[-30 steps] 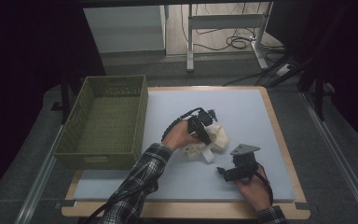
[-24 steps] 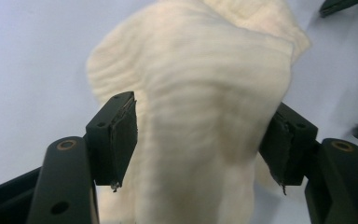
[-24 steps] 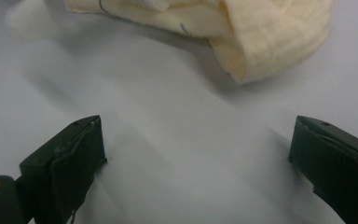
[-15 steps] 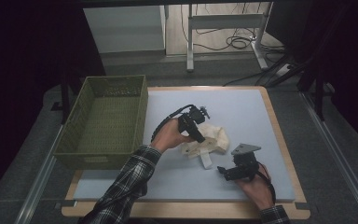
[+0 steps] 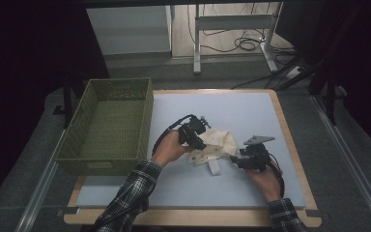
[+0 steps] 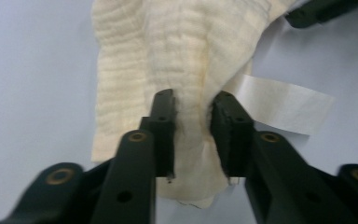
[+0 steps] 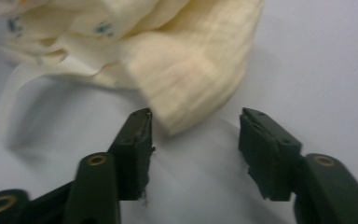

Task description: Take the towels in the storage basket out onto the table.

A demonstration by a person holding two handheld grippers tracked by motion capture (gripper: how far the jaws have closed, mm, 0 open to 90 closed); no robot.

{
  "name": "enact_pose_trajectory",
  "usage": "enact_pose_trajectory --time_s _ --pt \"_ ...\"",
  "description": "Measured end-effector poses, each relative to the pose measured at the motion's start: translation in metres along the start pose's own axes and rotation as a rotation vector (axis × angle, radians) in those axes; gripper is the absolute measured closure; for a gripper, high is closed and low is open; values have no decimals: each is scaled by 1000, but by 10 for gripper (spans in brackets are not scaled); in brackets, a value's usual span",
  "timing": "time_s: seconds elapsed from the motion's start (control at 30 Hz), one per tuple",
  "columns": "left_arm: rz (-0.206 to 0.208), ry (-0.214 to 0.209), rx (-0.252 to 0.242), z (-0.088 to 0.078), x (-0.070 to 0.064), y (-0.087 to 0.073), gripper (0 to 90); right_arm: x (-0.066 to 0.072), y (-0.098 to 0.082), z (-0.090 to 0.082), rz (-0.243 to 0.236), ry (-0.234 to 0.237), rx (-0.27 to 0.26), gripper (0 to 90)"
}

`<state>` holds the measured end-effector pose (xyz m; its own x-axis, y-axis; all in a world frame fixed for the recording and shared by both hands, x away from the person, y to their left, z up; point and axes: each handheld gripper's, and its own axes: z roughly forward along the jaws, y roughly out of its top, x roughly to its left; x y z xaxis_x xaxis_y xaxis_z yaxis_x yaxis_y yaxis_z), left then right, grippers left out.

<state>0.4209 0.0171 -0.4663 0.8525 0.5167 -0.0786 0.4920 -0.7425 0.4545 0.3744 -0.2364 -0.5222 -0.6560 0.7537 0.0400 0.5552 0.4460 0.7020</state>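
Cream, ribbed cloth, crumpled with a white strap trailing from it, lies near the middle of the table. We see our left hand-held gripper has just been closing, its jaws now pinching a fold of the cloth. Our right hand-held gripper has been narrowing too, but its jaws stand apart, the cloth's end between them untouched. One green basket sits at the left edge. We count one cloth, one basket.

The left gripper has just been closing and now pinches a fold of the cream cloth. The right gripper has moved up to the cloth's near corner, its jaws closing, apparently not yet gripping it.
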Motion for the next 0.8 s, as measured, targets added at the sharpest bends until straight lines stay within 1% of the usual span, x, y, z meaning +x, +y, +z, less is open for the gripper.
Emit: enact_pose_trajectory --time_s 0.03,0.13,0.17,0.2,0.23,0.27,0.3,0.33,0.37,0.4,0.43,0.47,0.5,0.53,0.6,0.63,0.67,0.7,0.73,0.77,0.8 --pt "-8 -9 -3 1 2 -2 764 -1 2 2 5 1 0 523" --pt "-29 -21 -26 5 5 -8 823 -4 7 6 16 47 -1 768" --pt "-32 -26 -40 5 5 -10 830 -3 7 5 9 39 1 820" --pt "-27 -19 -59 4 5 -12 836 -1 7 4 -7 27 3 850" --pt "-24 -9 -71 2 4 -14 840 -1 7 1 -23 21 8 857" --pt "-21 -1 -79 1 3 -15 841 0 7 -4 -23 20 13 861" --pt "-17 11 -100 -2 2 -18 841 -1 7 -8 -32 15 10 863" --pt "-20 15 -111 -4 2 -19 842 -3 7 -17 -33 9 -2 864" --pt "-30 18 -138 -6 2 -20 841 -5 7 -22 -28 9 -6 864" --pt "-34 21 -151 -8 2 -22 841 -8 9 -31 -31 6 -17 864" --pt "-41 23 -158 -10 3 -23 838 -10 10 -38 -32 -2 -17 864" --pt "-48 25 -166 -11 3 -24 836 -14 12 -45 -39 -14 -22 864" --pt "-63 26 -178 -13 5 -26 835 -16 13 -49 -40 -21 -22 864" --pt "-73 30 -186 -13 6 -28 832 -21 15 -56 -39 -35 -22 864" --pt "-100 29 -201 -13 9 -31 828 -32 18 -63 -35 -69 -25 863" --pt "-108 31 -208 -13 11 -33 825 -37 19 -65 -30 -78 -26 863" --pt "-126 34 -217 -11 13 -34 826 -45 20 -65 -14 -89 -26 861" --pt "-144 42 -215 -9 15 -34 826 -53 20 -62 -1 -91 -18 857" --pt "-156 58 -198 -4 18 -35 823 -61 18 -57 17 -88 -5 847" --pt "-171 85 -180 1 21 -35 813 -68 16 -50 43 -80 10 811" --pt "-185 104 -169 6 25 -36 782 -73 12 -44 62 -88 23 757"
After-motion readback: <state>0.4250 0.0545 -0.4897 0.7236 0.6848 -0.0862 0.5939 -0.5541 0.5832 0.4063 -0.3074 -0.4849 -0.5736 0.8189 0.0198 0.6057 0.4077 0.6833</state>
